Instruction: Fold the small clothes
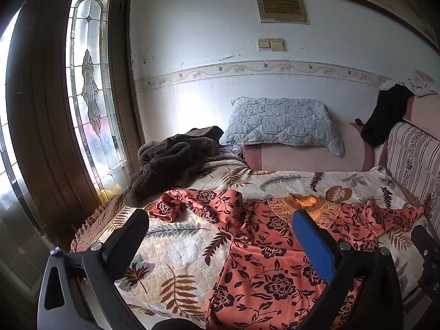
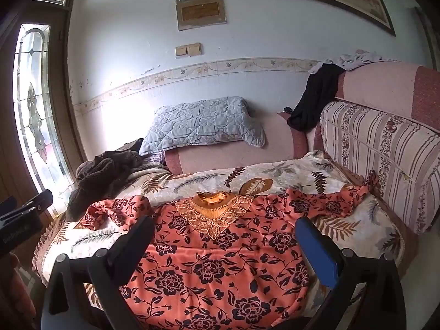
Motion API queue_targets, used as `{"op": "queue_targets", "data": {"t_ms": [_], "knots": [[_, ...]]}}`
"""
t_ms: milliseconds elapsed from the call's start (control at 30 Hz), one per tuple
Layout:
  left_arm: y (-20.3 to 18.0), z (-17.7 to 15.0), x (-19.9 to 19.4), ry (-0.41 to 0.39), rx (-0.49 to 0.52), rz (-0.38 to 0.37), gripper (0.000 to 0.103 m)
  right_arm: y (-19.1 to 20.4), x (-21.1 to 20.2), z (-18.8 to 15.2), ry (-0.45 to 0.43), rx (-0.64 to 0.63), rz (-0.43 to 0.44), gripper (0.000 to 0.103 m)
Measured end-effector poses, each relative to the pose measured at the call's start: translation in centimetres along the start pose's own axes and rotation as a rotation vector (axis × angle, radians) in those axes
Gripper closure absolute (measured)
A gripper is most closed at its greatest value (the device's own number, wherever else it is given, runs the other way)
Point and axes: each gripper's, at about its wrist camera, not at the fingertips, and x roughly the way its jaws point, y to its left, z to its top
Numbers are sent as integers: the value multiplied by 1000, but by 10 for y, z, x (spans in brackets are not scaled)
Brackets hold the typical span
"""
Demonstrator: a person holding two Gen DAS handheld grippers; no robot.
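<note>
An orange blouse with dark flowers lies spread flat on the leaf-patterned cover of a sofa, its lace collar toward the wall and both sleeves stretched out sideways. My left gripper hovers open above the blouse's left half, nothing between its fingers. Over the middle of the blouse my right gripper is held open too, empty. In the right wrist view the left gripper's body shows at the left edge.
A brown fleece garment is heaped at the sofa's left end. A grey quilted pillow rests on the armrest. Black and white clothes hang over the backrest. A striped cushion stands at right; a glass door at left.
</note>
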Motion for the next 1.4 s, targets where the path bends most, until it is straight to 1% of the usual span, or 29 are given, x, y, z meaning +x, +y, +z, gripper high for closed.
{"op": "queue_targets", "data": {"t_ms": [167, 333, 367, 433, 533, 600, 1133, 1200, 1233, 1300, 1400], "knots": [[2, -2, -1, -10, 5, 25, 0, 0, 1, 4, 7, -2, -7, 0], [5, -4, 0, -9, 5, 41, 0, 7, 5, -4, 19, -7, -4, 0], [6, -5, 0, -8, 4, 45, 0, 0, 3, 1, 26, -7, 4, 0], [7, -6, 0, -6, 0, 51, 0, -1, 4, 1, 28, -1, 16, 0], [8, -7, 1, -3, -1, 54, 0, 3, 6, -2, 29, -3, 17, 0], [8, -8, 1, -3, 0, 57, 0, 4, 6, -3, -1, -11, 18, 0], [6, -11, 6, 10, 7, 66, 0, 7, 12, -6, 53, 13, 37, 0], [7, -11, 7, 9, 7, 68, 0, 7, 13, -6, 52, 12, 37, 0], [7, -11, 7, 10, 6, 67, 0, 7, 14, -7, 29, -24, 23, 0], [7, -12, 7, 8, 4, 69, 0, 7, 14, -7, 20, -29, 21, 0], [7, -13, 8, 10, 5, 69, 0, 8, 14, -8, 24, -31, 20, 0]]}}
